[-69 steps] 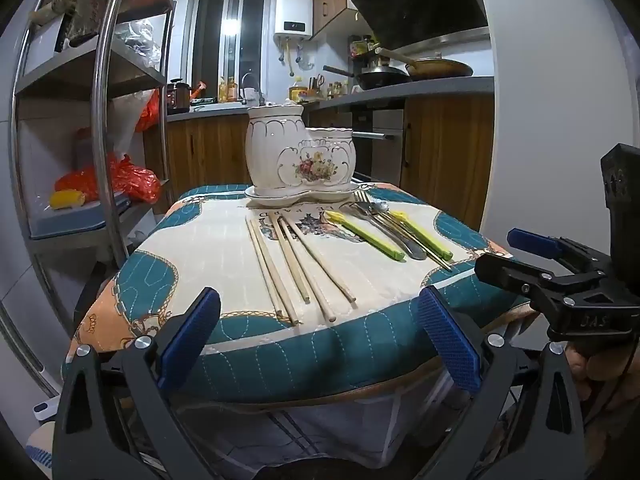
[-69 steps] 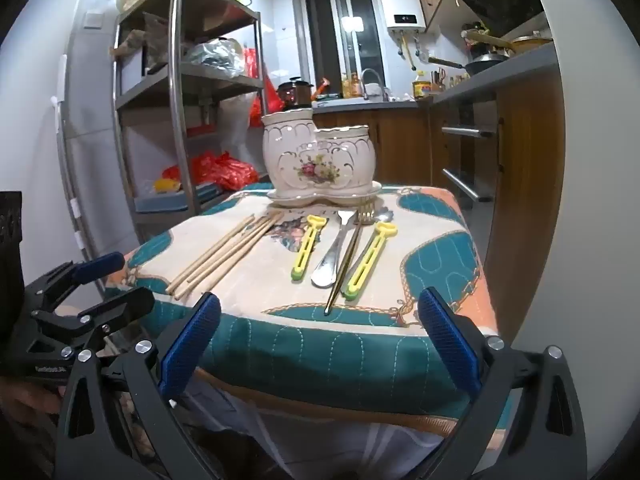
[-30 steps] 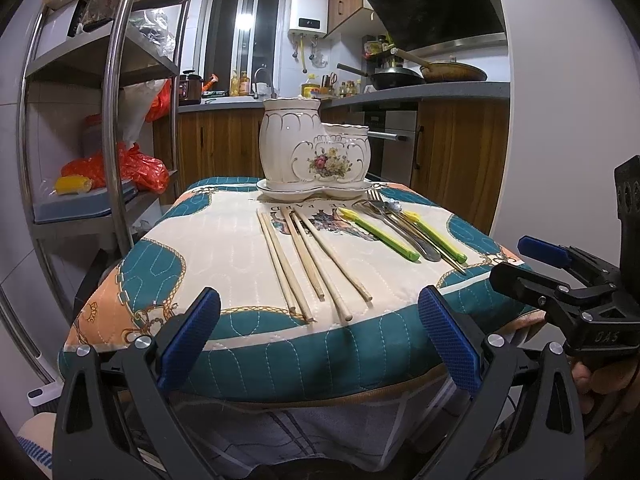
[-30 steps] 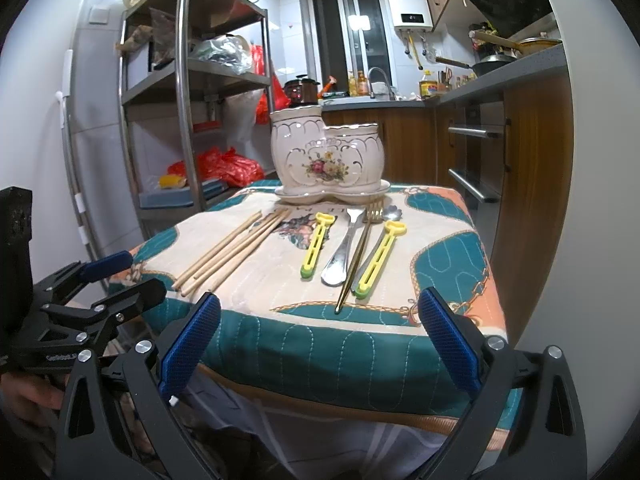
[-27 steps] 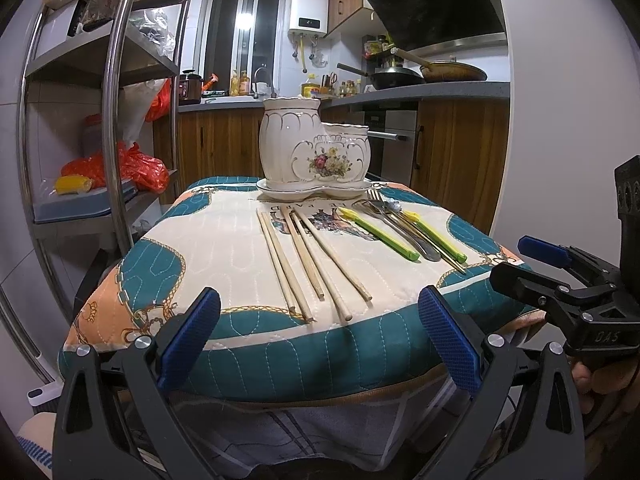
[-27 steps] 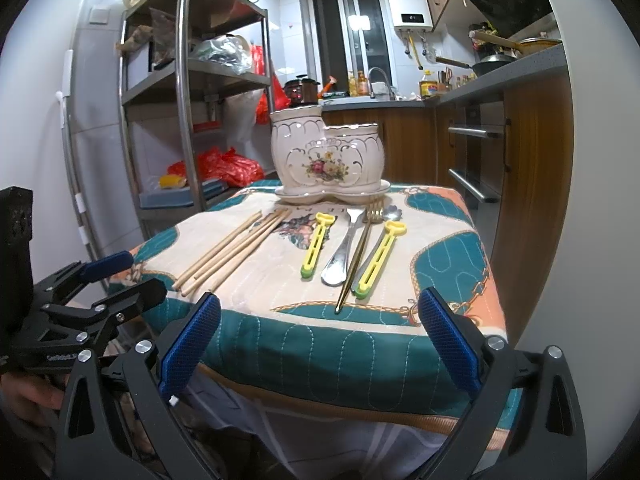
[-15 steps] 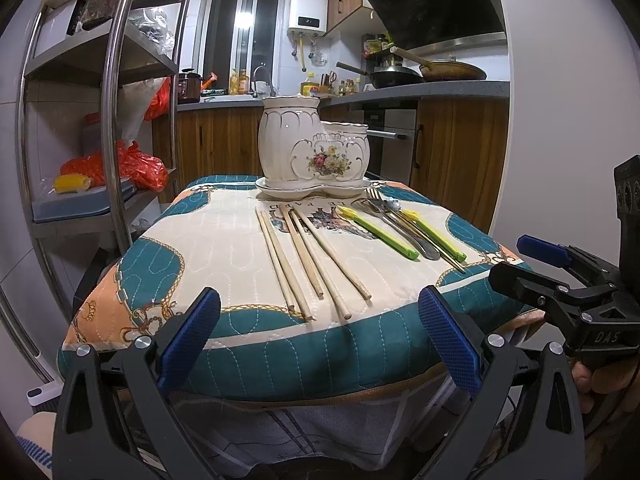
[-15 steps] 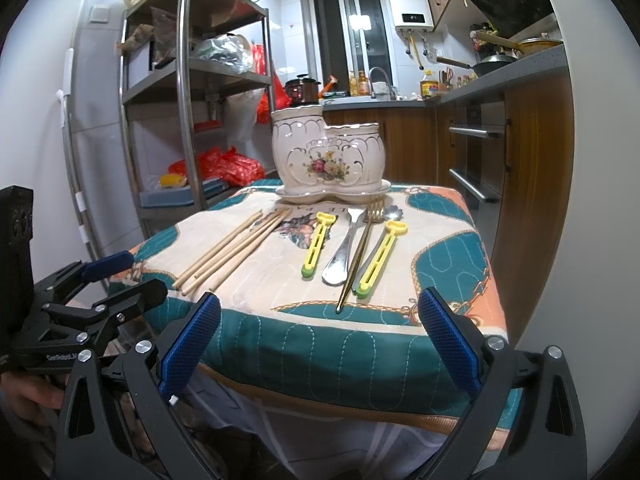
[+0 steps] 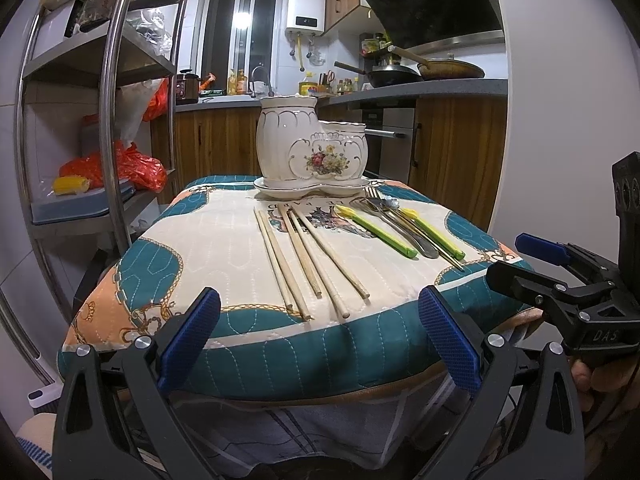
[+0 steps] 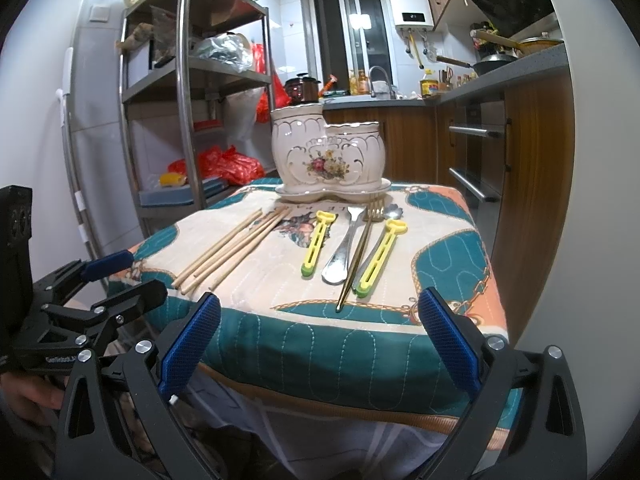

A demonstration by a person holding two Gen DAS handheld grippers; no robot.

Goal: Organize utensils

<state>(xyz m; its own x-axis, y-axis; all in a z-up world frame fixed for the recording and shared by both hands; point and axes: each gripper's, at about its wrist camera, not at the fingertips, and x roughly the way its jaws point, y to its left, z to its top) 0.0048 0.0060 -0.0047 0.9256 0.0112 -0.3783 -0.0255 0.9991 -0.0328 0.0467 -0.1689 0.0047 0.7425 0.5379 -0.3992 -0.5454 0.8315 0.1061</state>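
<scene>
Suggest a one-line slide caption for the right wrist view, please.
Open right gripper faces chopsticks, spoon, fork and yellow clips before a ceramic holder.

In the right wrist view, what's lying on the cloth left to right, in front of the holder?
Wooden chopsticks → left yellow-green clip → silver spoon → gold fork → right yellow-green clip. A second spoon lies partly hidden between the fork and the right clip, so I leave it out.

Tablecloth [image 9: 188,256]: teal, cream, orange quilted. Holder [image 9: 312,148]: cream, gold trim (floral motif). Chopsticks [image 9: 304,256] tan; clips [image 10: 316,244] yellow-green. Tongs pads [image 9: 192,344] blue.
</scene>
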